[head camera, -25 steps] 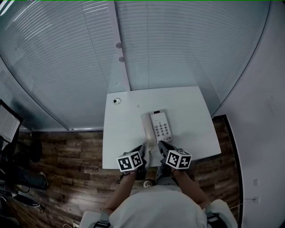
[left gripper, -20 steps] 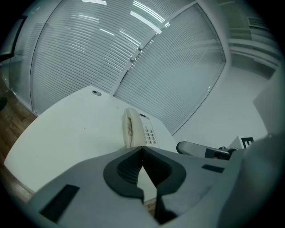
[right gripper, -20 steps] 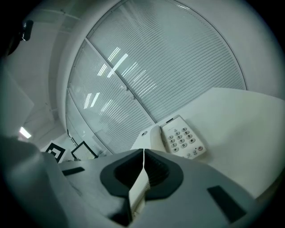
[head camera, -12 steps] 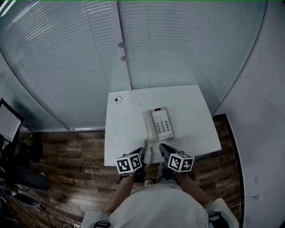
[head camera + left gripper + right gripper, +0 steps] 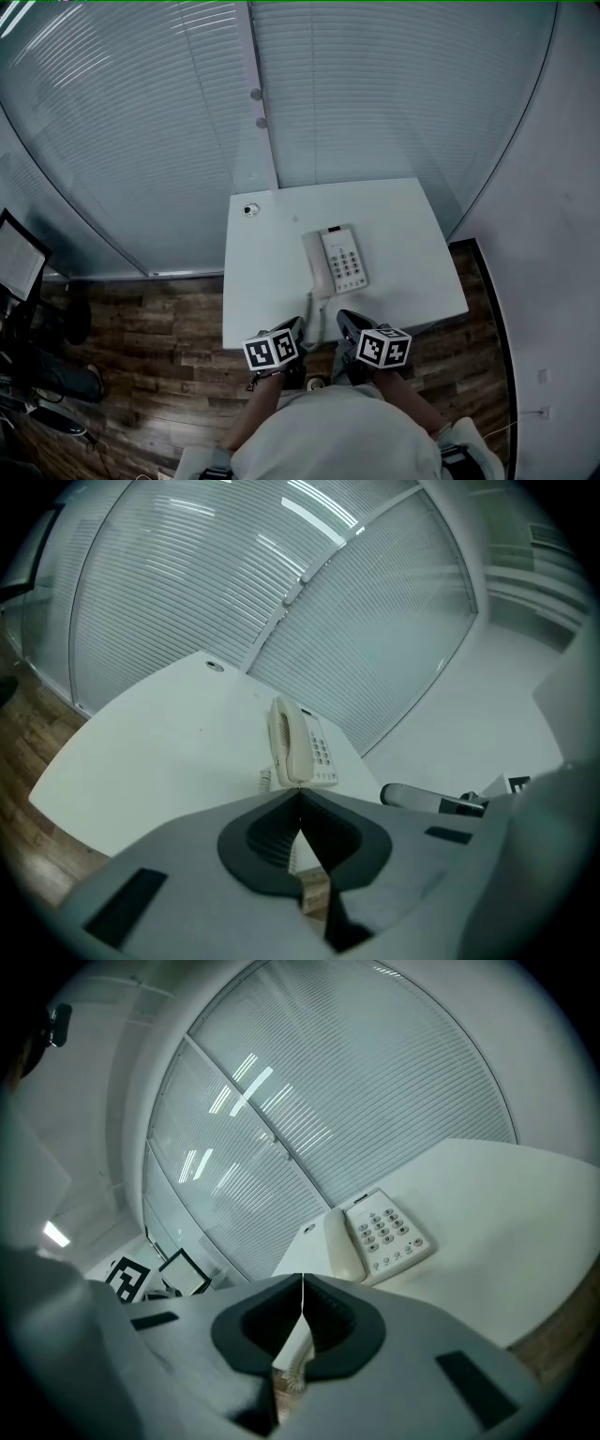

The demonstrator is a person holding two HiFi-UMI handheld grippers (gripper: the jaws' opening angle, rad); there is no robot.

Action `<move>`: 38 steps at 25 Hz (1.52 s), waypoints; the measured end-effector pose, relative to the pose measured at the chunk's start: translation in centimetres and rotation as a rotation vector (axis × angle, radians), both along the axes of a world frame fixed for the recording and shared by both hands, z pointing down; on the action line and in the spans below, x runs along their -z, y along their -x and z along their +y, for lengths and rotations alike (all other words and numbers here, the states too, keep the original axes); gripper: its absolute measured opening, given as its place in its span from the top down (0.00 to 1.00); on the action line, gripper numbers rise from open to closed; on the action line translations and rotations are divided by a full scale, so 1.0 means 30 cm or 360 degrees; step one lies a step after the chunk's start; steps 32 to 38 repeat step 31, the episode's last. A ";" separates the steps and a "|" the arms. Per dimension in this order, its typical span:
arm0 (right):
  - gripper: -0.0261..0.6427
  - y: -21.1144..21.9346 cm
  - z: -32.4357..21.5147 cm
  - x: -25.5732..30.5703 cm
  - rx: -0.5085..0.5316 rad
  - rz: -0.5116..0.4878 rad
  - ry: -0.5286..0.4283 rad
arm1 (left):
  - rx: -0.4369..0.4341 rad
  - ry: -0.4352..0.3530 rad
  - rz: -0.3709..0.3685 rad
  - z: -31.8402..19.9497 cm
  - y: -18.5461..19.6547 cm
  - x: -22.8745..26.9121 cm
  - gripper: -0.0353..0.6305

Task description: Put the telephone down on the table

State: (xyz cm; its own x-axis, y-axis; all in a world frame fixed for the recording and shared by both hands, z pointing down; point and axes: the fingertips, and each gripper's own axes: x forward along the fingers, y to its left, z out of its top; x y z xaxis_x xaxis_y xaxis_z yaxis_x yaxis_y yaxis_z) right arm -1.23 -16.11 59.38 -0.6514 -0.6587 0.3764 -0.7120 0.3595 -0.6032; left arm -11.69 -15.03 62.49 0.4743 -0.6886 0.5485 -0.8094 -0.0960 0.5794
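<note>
Jaws of the left gripper (image 5: 298,795) are pressed together with nothing between them; jaws of the right gripper (image 5: 302,1281) are likewise closed and empty. In the head view both grippers hover over the near edge of the white rectangular table (image 5: 267,281), well apart from each other. Beyond them, the cream push-button telephone (image 5: 336,262) lies flat mid-table, untouched, handset seated at its left. Behind the table stands a glass wall with horizontal blinds (image 5: 375,94).
</note>
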 end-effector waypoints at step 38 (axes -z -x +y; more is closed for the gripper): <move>0.93 0.055 -0.040 -0.004 0.0056 0.0004 -0.0001 | 0.0002 0.0056 0.0064 -0.038 0.014 -0.015 0.91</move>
